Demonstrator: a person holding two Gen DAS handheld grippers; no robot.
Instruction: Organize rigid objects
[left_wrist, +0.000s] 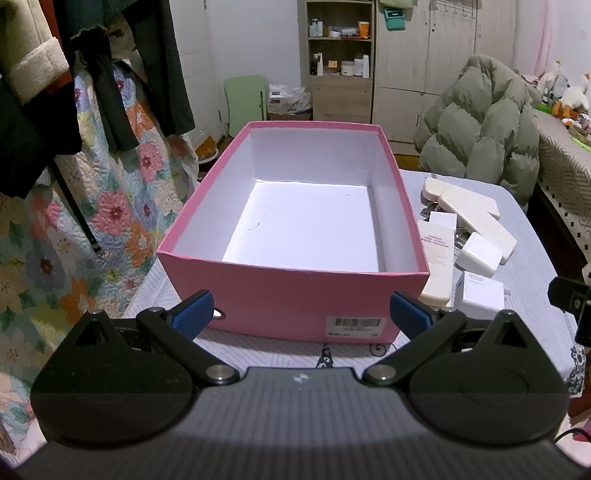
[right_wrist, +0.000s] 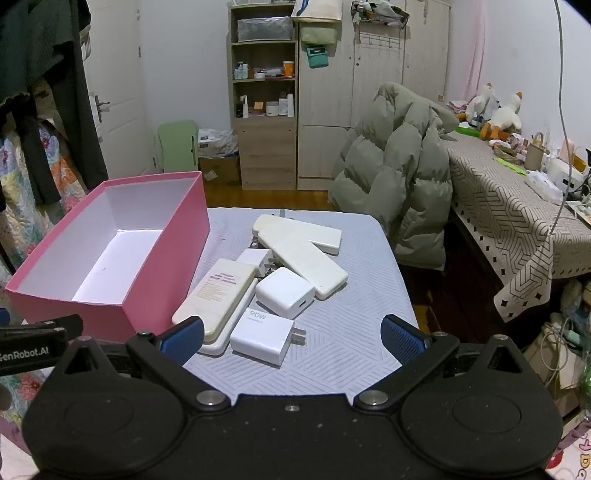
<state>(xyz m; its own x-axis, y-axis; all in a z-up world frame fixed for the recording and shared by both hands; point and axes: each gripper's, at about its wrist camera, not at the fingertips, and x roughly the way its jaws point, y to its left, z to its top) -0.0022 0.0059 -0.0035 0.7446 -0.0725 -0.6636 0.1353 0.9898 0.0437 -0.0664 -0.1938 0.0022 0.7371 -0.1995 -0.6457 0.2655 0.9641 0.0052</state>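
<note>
Both grippers wide and holding nothing, above the near edge of the table.

My left gripper (left_wrist: 300, 314) faces the open pink cardboard box (left_wrist: 295, 295); my right gripper (right_wrist: 291, 336) faces the heap of white plastic chargers and power banks (right_wrist: 280, 273) just right of that box.

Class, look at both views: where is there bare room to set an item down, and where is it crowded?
Free: the whole floor of the open pink cardboard box, and the grey quilted table cover right of the white chargers and power banks. Crowded: that pile beside the box's wall.
</note>
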